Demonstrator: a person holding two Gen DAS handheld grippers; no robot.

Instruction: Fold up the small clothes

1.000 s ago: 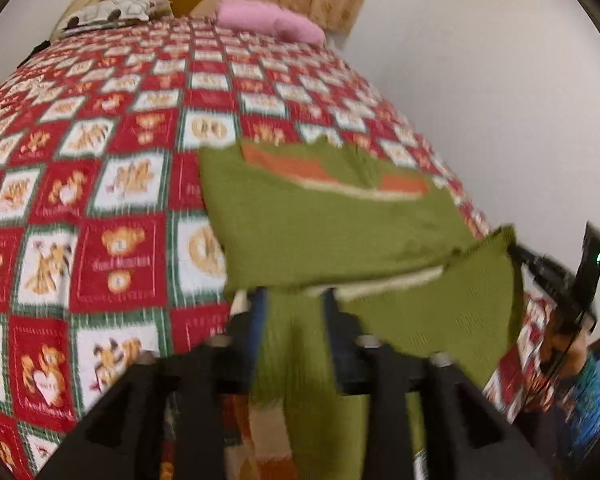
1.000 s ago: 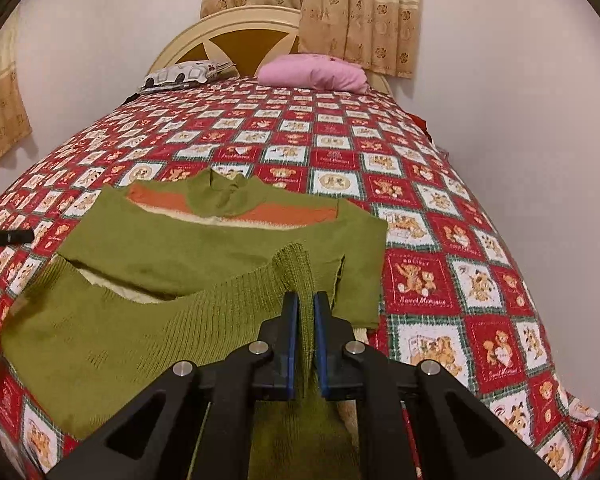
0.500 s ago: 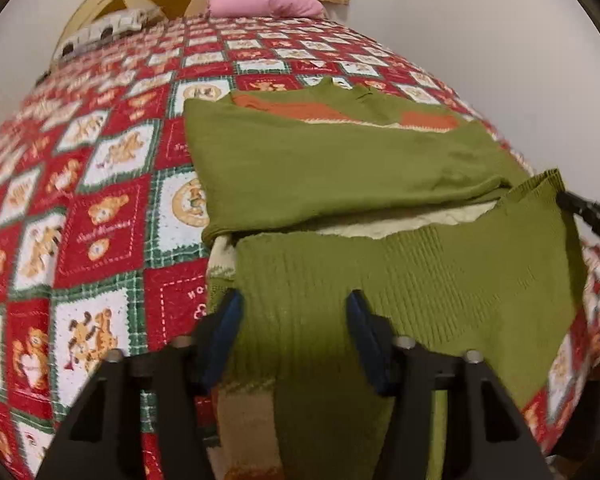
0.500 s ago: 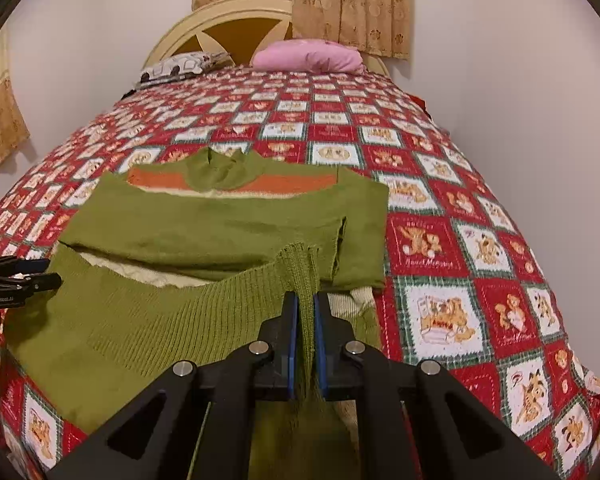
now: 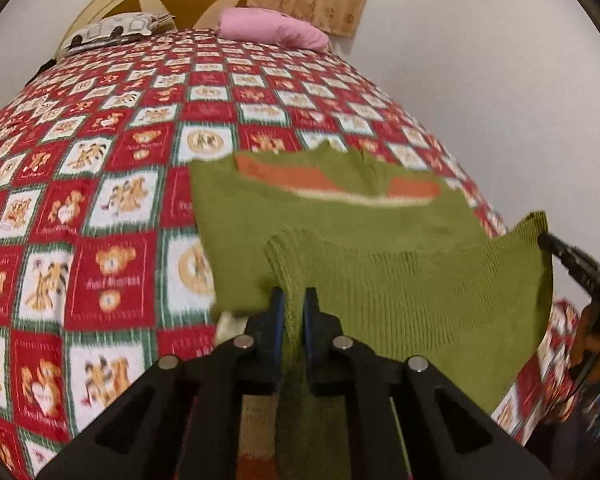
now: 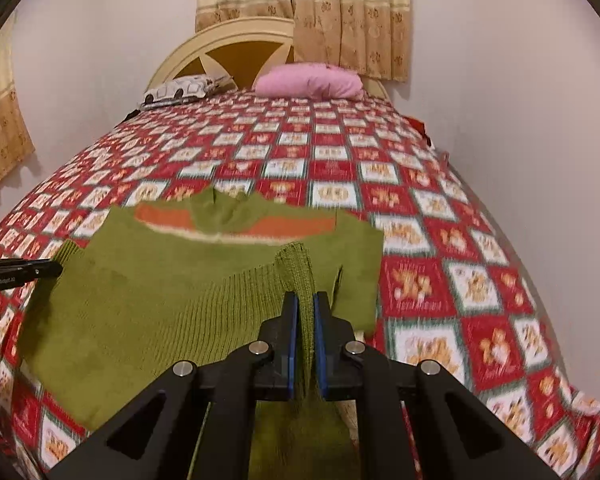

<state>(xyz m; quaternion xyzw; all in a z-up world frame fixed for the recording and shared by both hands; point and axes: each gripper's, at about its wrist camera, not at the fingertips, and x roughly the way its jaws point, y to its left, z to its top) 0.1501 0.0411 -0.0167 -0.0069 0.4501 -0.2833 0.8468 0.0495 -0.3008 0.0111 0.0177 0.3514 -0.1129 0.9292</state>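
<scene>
A small green knit sweater (image 5: 324,216) with an orange and cream stripe below the collar lies on the bed, collar toward the headboard; it also shows in the right wrist view (image 6: 204,256). My left gripper (image 5: 294,298) is shut on the ribbed hem's left corner. My right gripper (image 6: 306,304) is shut on the hem's right corner. Both hold the hem (image 5: 440,280) lifted above the sweater's body. The lower body beneath the raised hem is hidden.
The bed has a red, white and green teddy-bear quilt (image 6: 440,240). A pink pillow (image 6: 312,82) and a patterned pillow (image 6: 180,90) lie by the cream headboard (image 6: 228,46). A white wall (image 6: 520,100) runs along the bed's right side.
My left gripper, open half a second ago, has shut on the hem's left corner. Both grippers have carried the hem up and forward over the sweater's body.
</scene>
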